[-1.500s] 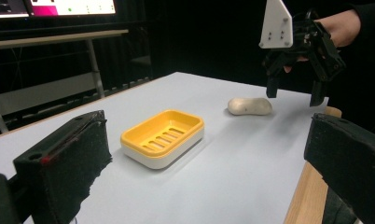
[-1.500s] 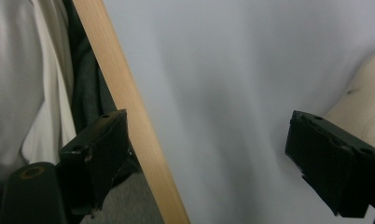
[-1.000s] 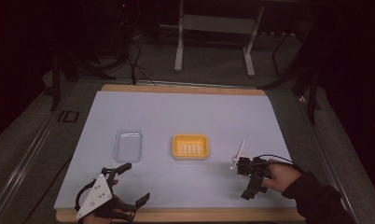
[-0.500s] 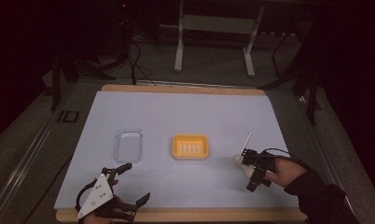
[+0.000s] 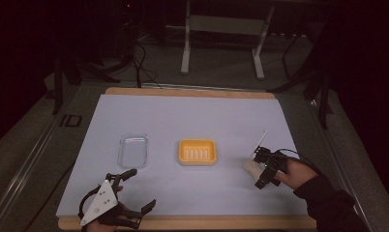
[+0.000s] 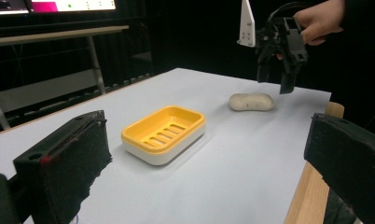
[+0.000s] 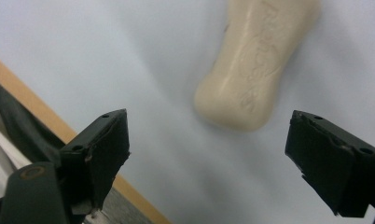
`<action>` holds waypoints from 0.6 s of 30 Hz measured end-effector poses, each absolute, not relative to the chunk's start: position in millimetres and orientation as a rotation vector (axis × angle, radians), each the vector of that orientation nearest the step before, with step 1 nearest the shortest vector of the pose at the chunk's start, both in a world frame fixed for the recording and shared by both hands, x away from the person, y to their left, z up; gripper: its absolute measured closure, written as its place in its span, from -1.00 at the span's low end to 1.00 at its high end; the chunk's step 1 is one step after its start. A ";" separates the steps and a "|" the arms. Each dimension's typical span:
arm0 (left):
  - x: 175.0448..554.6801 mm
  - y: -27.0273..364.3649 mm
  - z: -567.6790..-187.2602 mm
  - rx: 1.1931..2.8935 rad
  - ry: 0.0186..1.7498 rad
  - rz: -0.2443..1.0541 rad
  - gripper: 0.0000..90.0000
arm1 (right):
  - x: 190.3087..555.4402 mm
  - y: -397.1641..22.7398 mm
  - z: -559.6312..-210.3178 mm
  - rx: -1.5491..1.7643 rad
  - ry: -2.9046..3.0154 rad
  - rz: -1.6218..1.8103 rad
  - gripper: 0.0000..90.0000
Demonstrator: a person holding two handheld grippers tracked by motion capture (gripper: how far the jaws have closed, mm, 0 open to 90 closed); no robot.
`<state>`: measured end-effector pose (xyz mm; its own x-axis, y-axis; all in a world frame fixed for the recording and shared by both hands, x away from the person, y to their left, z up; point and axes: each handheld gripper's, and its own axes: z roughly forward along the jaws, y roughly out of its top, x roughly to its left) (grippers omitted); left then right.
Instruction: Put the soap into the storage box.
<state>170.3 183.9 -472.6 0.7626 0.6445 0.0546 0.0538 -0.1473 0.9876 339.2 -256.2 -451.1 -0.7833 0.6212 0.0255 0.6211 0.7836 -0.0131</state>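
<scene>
My right tongs (image 5: 261, 170) hang just above the soap bar (image 7: 255, 60), jaws spread wide and holding nothing. Looking along them, the bar lies ahead of the tips and slightly toward the far jaw, flat on the counter (image 5: 192, 113), not yet between the pads. Its long axis runs away from me in that view, tilted a little, so the jaws already stand roughly across its narrow width; that is the relation I judge the next move turns on. If I mean to pick it up, I would need to carry the tongs forward until the bar sits between the pads, then come down and close across its waist.

On the counter the bar rests near the right edge, toward the near side, well apart from the yellow soap dish (image 5: 197, 152) at the middle. A clear lid or tray (image 5: 133, 150) lies left of the dish, apart from it.

My left tongs (image 5: 137, 190) rest low at the near left corner, jaws also wide open and empty, aimed across the counter toward the dish. From there the dish is near and the bar lies well beyond it, under my right hand (image 6: 318, 21). The right hand is plainly the nearer one to the soap. The bar looks smooth and rounded, so a shallow grip at its end could slip.
</scene>
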 end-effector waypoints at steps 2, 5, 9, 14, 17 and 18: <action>170.2 184.0 -472.6 1.659 0.562 0.563 -0.99 | 340.9 -257.8 -451.9 -1.033 -2.944 -0.014 -0.70; 170.4 183.9 -472.6 1.657 0.564 0.562 -0.99 | 343.6 -260.5 -453.9 -1.049 -2.950 -0.044 -0.70; 170.6 183.4 -473.0 1.665 0.563 0.561 -0.99 | 346.1 -262.9 -456.0 -1.071 -2.958 -0.101 -0.70; 170.5 184.7 -472.5 1.649 0.568 0.554 -0.99 | 346.9 -263.7 -459.0 -1.109 -2.958 -0.156 -0.70; 170.6 184.4 -472.6 1.649 0.567 0.553 -0.99 | 347.4 -263.9 -461.1 -1.126 -2.956 -0.195 -0.69; 170.5 184.1 -472.7 1.651 0.567 0.554 -0.99 | 347.3 -263.6 -462.5 -1.127 -2.960 -0.199 -0.69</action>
<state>170.5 184.1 -472.7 0.7646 0.6430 0.0438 0.0586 -0.1371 0.9888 347.3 -263.6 -462.5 -0.7475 0.6641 0.0149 0.6602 0.7401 0.1281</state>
